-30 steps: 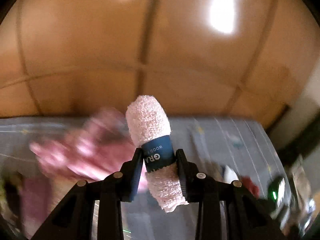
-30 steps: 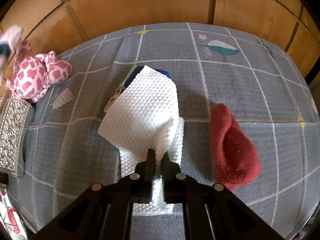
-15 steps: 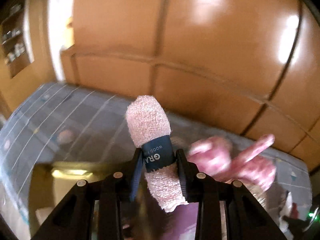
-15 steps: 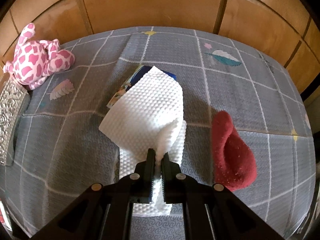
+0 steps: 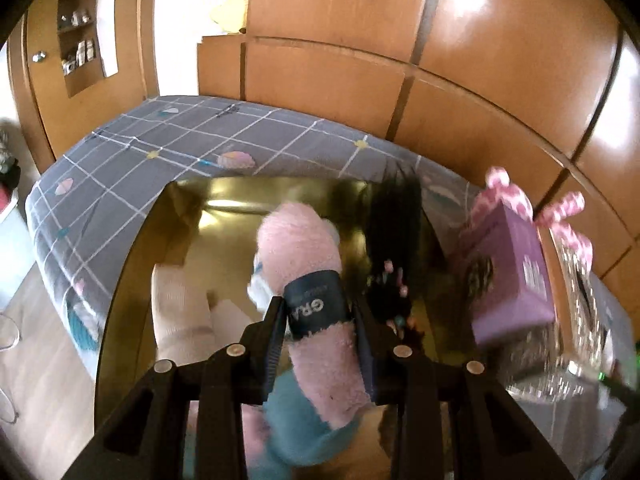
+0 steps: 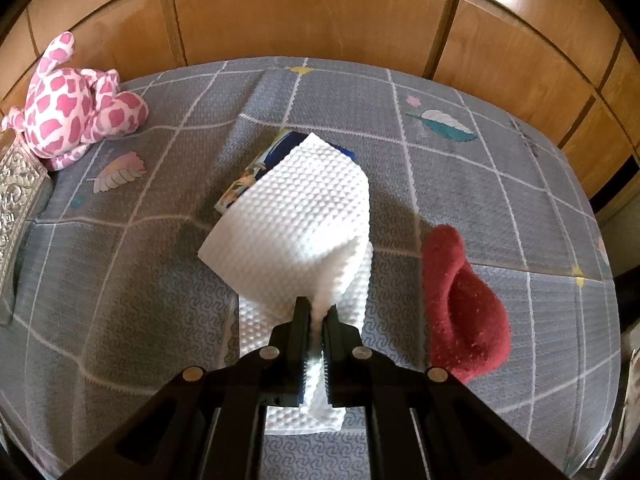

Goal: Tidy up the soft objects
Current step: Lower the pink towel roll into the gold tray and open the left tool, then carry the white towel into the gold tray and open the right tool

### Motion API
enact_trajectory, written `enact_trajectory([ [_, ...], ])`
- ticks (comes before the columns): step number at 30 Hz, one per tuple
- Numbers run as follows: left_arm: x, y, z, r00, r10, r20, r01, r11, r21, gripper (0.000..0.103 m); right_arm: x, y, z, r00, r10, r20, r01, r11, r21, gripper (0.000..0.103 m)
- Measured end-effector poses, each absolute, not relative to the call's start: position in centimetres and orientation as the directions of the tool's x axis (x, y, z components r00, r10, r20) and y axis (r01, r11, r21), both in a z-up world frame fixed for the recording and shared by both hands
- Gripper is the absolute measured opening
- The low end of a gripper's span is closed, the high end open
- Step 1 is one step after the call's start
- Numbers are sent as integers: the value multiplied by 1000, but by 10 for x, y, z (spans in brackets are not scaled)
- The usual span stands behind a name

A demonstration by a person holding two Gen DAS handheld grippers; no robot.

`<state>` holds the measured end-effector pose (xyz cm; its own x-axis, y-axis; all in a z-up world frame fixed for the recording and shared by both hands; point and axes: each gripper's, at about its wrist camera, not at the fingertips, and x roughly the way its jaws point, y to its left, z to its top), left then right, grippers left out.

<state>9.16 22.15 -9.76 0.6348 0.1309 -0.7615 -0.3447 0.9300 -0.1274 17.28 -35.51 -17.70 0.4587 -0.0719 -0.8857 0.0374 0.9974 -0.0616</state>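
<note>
My left gripper (image 5: 318,308) is shut on a rolled pink towel (image 5: 304,248) with a dark blue paper band, held over a shiny gold tray (image 5: 132,248) that holds other soft things: a cream sock (image 5: 176,304), a teal cloth (image 5: 296,428) and a black hairy item (image 5: 394,240). My right gripper (image 6: 316,320) is shut on a white embossed cloth (image 6: 296,220), lifting it off the grey bedspread (image 6: 120,280). A dark red sock (image 6: 460,304) lies to the right of it. A pink-spotted plush toy (image 6: 72,108) lies at the far left.
A purple box (image 5: 516,276) stands right of the tray, with the plush toy (image 5: 520,200) behind it. A blue printed packet (image 6: 256,172) lies under the white cloth. A silver embossed box (image 6: 16,196) sits at the left edge. Wooden panels back the bed.
My left gripper has swung left and down with the pink towel, from facing the wall to hanging over the gold tray. My right gripper has moved back slightly, still holding the white cloth.
</note>
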Motion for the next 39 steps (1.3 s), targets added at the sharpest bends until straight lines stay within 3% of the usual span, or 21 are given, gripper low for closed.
enact_trajectory([
  [2, 87, 210, -102, 633, 128, -764, -319, 942, -106, 39, 170, -353, -177, 463, -82, -882, 47, 997, -68, 5],
  [7, 86, 187, -103, 657, 134, -742, -274, 959, -69, 71, 168, -346, -177, 468, -136, -873, 64, 991, -120, 5],
  [13, 69, 176, -81, 709, 194, -678, -301, 953, -41, 84, 169, -339, -178, 459, -181, -870, 92, 983, -157, 6],
  [27, 37, 167, -66, 735, 201, -648, -298, 954, -43, 85, 169, -330, -174, 456, -259, -851, 205, 962, -182, 6],
  [39, 29, 163, -67, 734, 188, -653, -283, 958, -42, 85, 178, -303, -128, 542, -105, -834, 167, 986, -16, 5],
])
